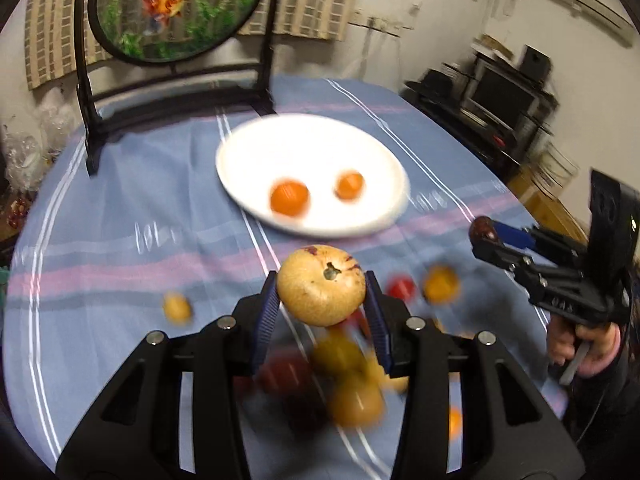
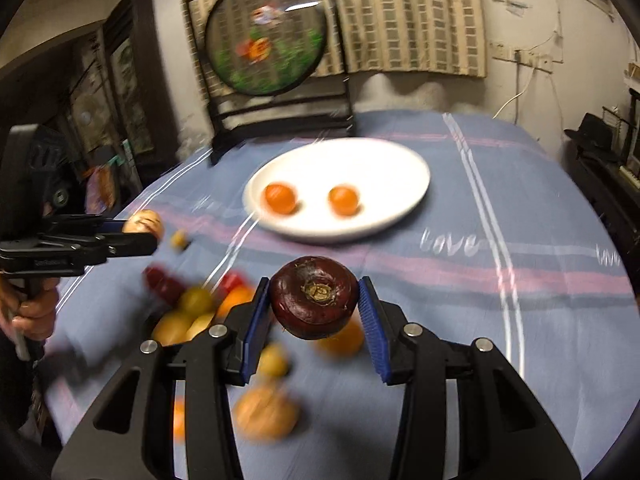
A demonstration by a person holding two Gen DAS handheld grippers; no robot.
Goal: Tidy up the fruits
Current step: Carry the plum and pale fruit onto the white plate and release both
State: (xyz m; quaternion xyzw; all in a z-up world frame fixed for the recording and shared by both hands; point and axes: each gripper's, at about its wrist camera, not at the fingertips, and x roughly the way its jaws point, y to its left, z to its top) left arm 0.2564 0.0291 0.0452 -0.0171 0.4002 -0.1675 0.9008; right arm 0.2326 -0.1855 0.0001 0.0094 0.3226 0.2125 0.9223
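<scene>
Tan fruit (image 1: 321, 285) clamped in left gripper (image 1: 322, 300), stem pit facing the camera, wide axis across the pads. Dark maroon fruit (image 2: 314, 303) clamped in right gripper (image 2: 315, 312), stem scar up toward the camera. Both held above the cloth, tilted down, just short of the white plate (image 2: 400, 168). Plate holds two oranges (image 2: 280, 198). Loose fruit pile (image 2: 192, 312) sits nearer than the plate, blurred.

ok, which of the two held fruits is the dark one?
The one in the right gripper: a dark red fruit, clamped between its pads. The left gripper holds a pale tan fruit.
</scene>
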